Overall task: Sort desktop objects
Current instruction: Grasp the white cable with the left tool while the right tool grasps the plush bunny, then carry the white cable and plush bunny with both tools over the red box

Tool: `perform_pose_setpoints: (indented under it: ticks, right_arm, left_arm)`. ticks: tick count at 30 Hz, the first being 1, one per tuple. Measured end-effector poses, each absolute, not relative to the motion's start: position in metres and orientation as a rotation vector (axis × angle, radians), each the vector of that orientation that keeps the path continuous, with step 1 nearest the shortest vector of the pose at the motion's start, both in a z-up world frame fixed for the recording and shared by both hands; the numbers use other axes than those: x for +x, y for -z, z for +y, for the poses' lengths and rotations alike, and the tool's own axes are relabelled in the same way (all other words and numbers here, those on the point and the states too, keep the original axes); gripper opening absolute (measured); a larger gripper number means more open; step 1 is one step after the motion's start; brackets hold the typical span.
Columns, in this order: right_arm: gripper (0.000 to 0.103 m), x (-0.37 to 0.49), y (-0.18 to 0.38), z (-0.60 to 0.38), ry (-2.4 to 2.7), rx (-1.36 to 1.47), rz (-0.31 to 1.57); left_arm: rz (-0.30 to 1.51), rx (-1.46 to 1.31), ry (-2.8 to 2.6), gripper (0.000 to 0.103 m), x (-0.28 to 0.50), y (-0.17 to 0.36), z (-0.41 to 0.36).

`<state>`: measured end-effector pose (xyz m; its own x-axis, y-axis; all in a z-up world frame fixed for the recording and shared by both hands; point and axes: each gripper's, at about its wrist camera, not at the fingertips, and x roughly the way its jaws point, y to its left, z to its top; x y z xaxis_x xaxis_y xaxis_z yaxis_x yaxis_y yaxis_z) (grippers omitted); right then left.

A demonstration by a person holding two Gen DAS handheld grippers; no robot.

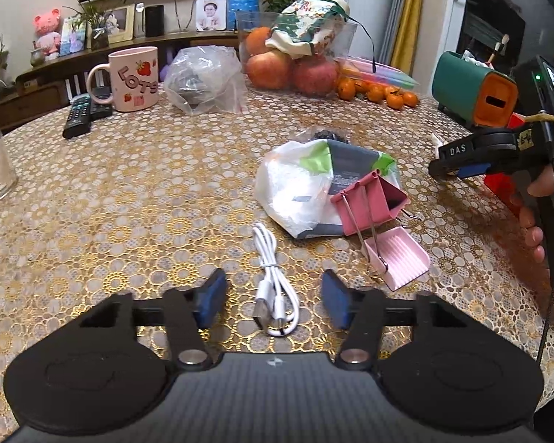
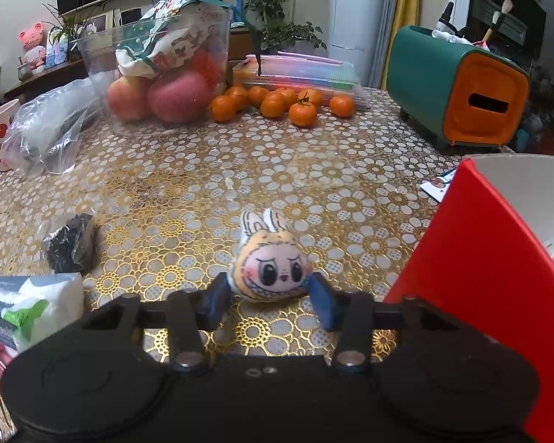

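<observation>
My left gripper (image 1: 273, 297) is open, its blue pads on either side of a coiled white USB cable (image 1: 275, 288) lying on the table. A pink binder clip (image 1: 369, 203) and a small pink dustpan (image 1: 399, 256) lie just right of it, against a tissue pack (image 1: 303, 184). My right gripper (image 2: 271, 295) is open, with a small plush doll head (image 2: 271, 265) sitting between its pads on the table; whether they touch it is unclear. A red box (image 2: 480, 265) with a white inside stands close on the right. The right gripper also shows in the left wrist view (image 1: 458, 166).
A small bag of black bits (image 2: 70, 245) lies left of the doll. Further back are a clear tub of fruit (image 2: 166, 74), loose tangerines (image 2: 277, 103), a green and orange box (image 2: 458, 88), a pink mug (image 1: 133, 77), remotes (image 1: 85, 110) and a plastic bag (image 1: 203, 77).
</observation>
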<state>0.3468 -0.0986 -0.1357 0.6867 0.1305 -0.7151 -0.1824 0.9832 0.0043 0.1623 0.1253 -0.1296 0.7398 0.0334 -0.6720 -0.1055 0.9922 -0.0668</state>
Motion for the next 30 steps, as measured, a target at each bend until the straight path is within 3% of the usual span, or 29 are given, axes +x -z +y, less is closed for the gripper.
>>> perform_pose_setpoints:
  ticks: [8,20,30]
  right_arm:
    - [0.039,0.339,0.132,-0.100,-0.195,-0.055,0.805]
    - [0.029,0.297,0.116,-0.110,-0.288,-0.052,0.820]
    - [0.027,0.259,0.102,-0.127,-0.326,-0.034,0.823]
  left_arm:
    - [0.729,-0.104,-0.088,0.021,0.160,0.129,0.130]
    - [0.733,-0.115,-0.063,0.018,0.155,0.127,0.126]
    - [0.712,-0.140,-0.047,0.018,0.142,0.112,0.116]
